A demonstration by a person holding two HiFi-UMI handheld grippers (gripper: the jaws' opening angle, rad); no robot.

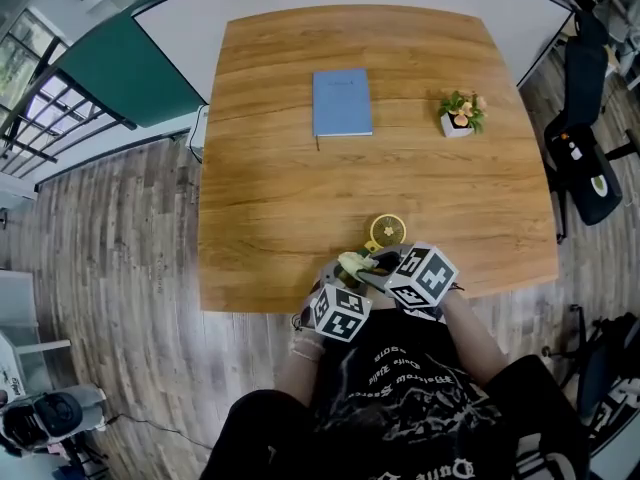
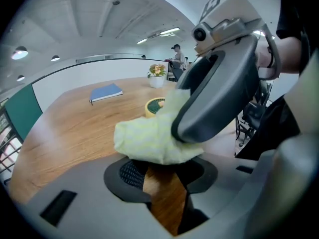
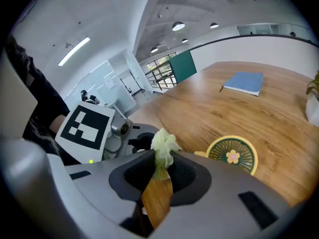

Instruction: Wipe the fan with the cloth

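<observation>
A small yellow fan stands on the wooden table near its front edge. Just before it, a pale yellow-green cloth hangs between both grippers. My right gripper is shut on a thin bunched tuft of the cloth. My left gripper grips the wider bunch at its tips. One of the right gripper's fingers lies over the cloth in the left gripper view. Both grippers meet over the table's front edge, left of and below the fan.
A blue notebook lies at the table's far middle. A small potted plant stands at the far right. Office chairs stand off the table's right side. Bare wood stretches between the fan and the notebook.
</observation>
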